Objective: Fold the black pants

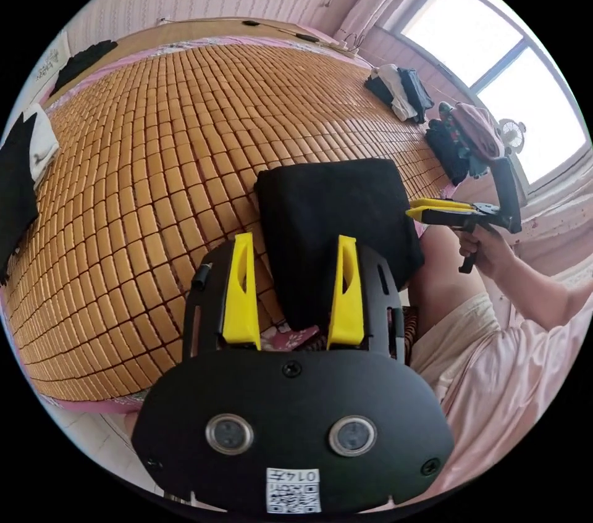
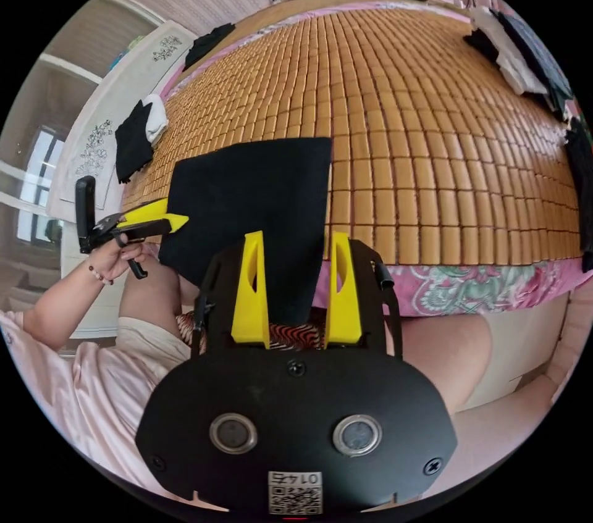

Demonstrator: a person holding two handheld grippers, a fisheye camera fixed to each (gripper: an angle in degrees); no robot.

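Note:
The black pants (image 1: 333, 208) lie folded into a thick rectangle on the bamboo mat, at the bed's near edge, with one end hanging slightly over it. My left gripper (image 1: 293, 239) hovers just short of that end, open, its yellow jaws apart with the cloth seen between them. Off the pants' right side, a hand holds the right gripper (image 1: 412, 209). In the right gripper view the pants (image 2: 247, 196) are a flat dark rectangle, and my right gripper (image 2: 296, 234) is open in front of their near corner. The left gripper (image 2: 182, 219) points at the pants' left edge.
The bamboo mat (image 1: 154, 146) covers the whole bed. Piles of clothes (image 1: 401, 91) sit along its far right side under the window (image 1: 494, 54); black and white garments (image 1: 18, 177) lie at the left. The person's leg (image 2: 445, 350) and pink clothing are beside the bed.

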